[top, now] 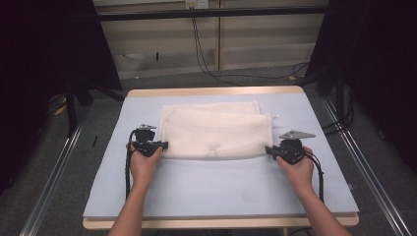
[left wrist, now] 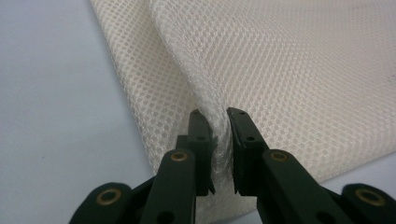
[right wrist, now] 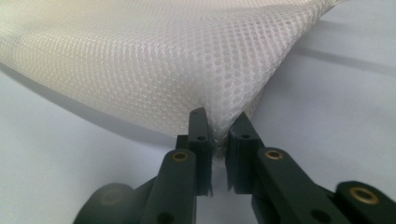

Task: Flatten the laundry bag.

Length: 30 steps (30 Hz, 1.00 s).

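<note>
A cream mesh laundry bag (top: pixel 215 130) lay in the middle of the high view, on the pale blue table cover (top: pixel 216 187), with its long axis running left to right across the frame and its short side running toward the top. It appeared to be folded once already: an upper layer lay slightly skewed over a lower one, whose far edge peeked out toward the upper middle of the frame. The left gripper (top: pixel 165 145) had its jaws pinched on the bag's near left corner, and in the left gripper view (left wrist: pixel 219 135) the mesh was bunched tightly between the two black jaws. The right gripper (top: pixel 268 150) held the near right corner the same way; in the right gripper view (right wrist: pixel 219 135) the cloth rose from the jaws in a lifted fold. Both corners were thus grasped, and the near edge looked slightly raised off the cover. Judging from this, the gripping stage was done, while carrying that edge over to make the next fold, and releasing it, was left.
</note>
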### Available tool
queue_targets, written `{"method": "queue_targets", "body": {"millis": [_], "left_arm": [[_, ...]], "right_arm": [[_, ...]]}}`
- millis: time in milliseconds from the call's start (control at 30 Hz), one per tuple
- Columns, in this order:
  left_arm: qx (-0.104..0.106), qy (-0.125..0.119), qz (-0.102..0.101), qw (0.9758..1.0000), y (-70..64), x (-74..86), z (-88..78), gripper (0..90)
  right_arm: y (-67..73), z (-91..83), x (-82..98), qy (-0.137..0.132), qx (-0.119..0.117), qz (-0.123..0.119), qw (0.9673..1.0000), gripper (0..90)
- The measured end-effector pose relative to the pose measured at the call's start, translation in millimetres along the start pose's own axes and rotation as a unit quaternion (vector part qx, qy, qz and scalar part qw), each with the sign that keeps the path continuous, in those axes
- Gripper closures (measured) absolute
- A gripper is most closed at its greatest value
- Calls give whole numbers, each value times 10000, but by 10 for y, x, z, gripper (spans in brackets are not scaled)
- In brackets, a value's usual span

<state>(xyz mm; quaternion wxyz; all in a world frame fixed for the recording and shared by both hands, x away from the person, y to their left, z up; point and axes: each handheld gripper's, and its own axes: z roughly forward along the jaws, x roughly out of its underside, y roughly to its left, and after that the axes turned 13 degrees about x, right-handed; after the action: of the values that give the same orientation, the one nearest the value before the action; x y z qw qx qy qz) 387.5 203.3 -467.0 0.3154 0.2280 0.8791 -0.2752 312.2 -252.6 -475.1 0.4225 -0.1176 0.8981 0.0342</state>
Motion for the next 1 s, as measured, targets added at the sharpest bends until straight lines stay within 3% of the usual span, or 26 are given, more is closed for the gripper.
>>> {"method": "queue_targets", "body": {"millis": [100,300,467,533,600,733,800,867,1000], "left_arm": [[47,20,-23,10000,4,33,-35,798],[-41,92,24,9999,-16,22,-32,743],[-11,61,-75,10000,-29,-21,-56,638],[-124,-55,-92,9999,-34,-43,-73,518],[-110,-57,-83,9999,-30,-68,-89,480],[-91,-127,-123,9998,-44,-117,-73,473],[-119,-95,-58,9999,-53,-146,-65,464],[-129,-233,-65,9996,-55,-157,-65,464],[-131,-164,-54,9998,-44,-178,-58,496]], "right_arm": [[-21,-33,-18,-25,-65,170,9998,629],[-51,-95,-132,-198,-35,429,9989,501],[-87,-62,-208,-183,24,530,9984,492],[-105,-24,-249,-166,-12,640,9978,492],[-104,-19,-256,-164,2,625,9979,495],[-89,37,-277,-100,29,662,9978,506],[-97,90,-279,-78,21,815,9966,523],[-106,107,-290,-148,-31,873,9961,544],[-138,96,-321,-189,-81,1014,9946,575]]}}
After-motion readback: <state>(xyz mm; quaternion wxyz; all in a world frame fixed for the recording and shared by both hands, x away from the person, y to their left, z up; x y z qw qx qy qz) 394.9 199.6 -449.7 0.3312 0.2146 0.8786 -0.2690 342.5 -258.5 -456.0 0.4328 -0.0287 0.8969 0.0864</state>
